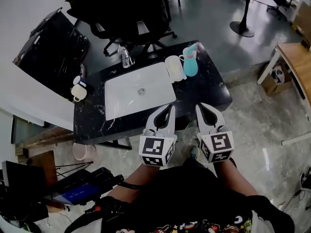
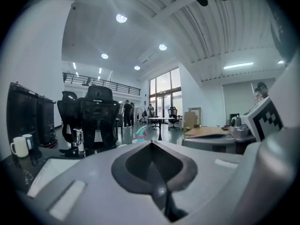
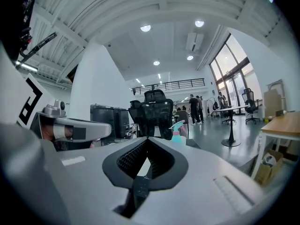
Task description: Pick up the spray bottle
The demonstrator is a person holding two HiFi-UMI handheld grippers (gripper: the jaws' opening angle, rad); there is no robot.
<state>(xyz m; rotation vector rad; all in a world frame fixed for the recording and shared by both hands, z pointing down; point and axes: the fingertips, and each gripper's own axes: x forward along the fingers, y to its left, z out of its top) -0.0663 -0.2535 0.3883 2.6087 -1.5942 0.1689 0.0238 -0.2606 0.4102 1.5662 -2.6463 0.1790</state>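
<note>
The spray bottle (image 1: 190,62), teal with a pink trigger, stands upright at the back right of the black marble counter (image 1: 204,91). Both grippers hover at the counter's front edge, well short of the bottle. My left gripper (image 1: 170,106) is shut with nothing in it, over the front rim of the white sink (image 1: 138,92). My right gripper (image 1: 199,106) is shut and empty too, roughly in line with the bottle. The bottle's top peeks above the jaw tips as a small shape (image 2: 140,133) in the left gripper view, and shows more clearly (image 3: 177,131) in the right gripper view.
A white dish (image 1: 175,67) lies right beside the bottle. A chrome faucet (image 1: 126,57) stands behind the sink and a white mug (image 1: 77,93) at the counter's left end. Black office chairs (image 1: 131,13) stand behind; a wooden desk (image 1: 297,62) is at right.
</note>
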